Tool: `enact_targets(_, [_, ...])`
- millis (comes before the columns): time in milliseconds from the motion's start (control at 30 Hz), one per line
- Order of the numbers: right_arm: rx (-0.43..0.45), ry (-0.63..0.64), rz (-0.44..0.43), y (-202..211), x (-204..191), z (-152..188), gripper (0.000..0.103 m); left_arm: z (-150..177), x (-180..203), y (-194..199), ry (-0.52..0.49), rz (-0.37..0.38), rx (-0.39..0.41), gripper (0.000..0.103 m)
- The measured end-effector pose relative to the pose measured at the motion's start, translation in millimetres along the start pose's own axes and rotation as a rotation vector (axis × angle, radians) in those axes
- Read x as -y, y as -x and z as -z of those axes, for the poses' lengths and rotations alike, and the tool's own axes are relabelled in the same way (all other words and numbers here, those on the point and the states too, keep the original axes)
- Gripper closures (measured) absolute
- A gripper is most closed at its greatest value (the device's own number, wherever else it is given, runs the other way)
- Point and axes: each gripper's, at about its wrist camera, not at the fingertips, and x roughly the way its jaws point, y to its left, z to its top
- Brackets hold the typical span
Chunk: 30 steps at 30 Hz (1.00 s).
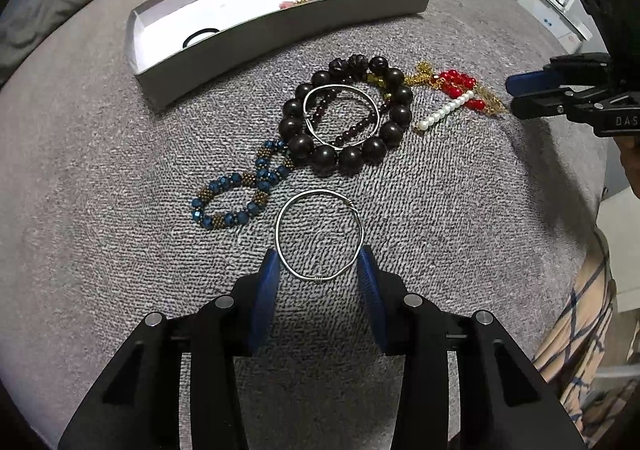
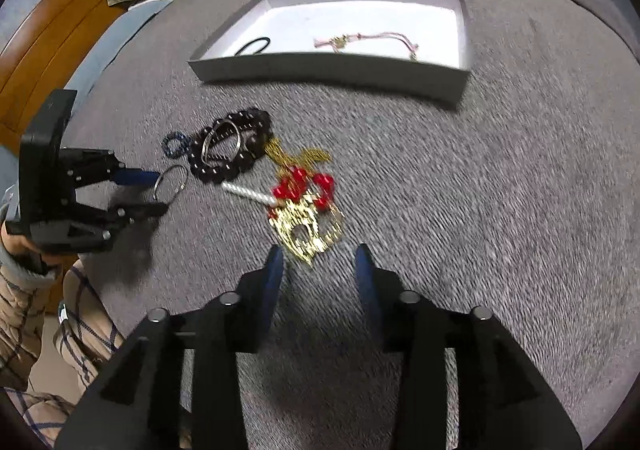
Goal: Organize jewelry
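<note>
shiny metal bangle (image 1: 319, 236), glossy dark beads (image 1: 347, 118), rough grey cloth (image 1: 120, 170)

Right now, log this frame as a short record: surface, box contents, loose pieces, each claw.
surface: grey fabric
box: black loop, pink cord bracelet
loose pieces: silver bangle, blue bead bracelet, dark bead bracelet, red and gold piece, pearl strand
left claw: open, fingers either side of silver bangle
right claw: open, just short of red and gold piece

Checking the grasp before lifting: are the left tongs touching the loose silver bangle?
Touching. The left wrist view shows the silver bangle lying between the open left tongs, its rim meeting both blue pads.
</note>
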Motion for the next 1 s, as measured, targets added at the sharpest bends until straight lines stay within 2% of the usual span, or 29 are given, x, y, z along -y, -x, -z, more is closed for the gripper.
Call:
enact_targets(267, [-0.023,0.038,0.031,-21.0,-14.1,-6.3,0.063,3.5,-1.8,1.9,0.01,0.001,0.01,0.061])
enact_targets(300, [-0.022,0.041,0.036,-22.6,-14.6,-5.3,0.065,4.0,-1.6,2.0,0.01,0.0,0.011,0.061])
enact_targets(333, [-0.02,0.044,0.038,-23.0,-14.6,-4.3,0.072,4.3,-2.0,2.6,0.01,-0.001,0.012,0.061])
enact_targets(600, [-0.012,0.057,0.034,-10.2,-9.7,4.1,0.072,6.3,-6.8,7.6,0.017,0.0,0.023,0.061])
enact_targets(800, [-0.022,0.066,0.041,-4.5,-7.2,8.2,0.072,2.1,-4.4,4.3,0.012,-0.009,0.024,0.053])
enact_targets(1000, [-0.019,0.085,0.07,-8.1,-7.6,3.8,0.069,-1.5,-3.1,0.1,0.015,-0.015,0.023,0.054])
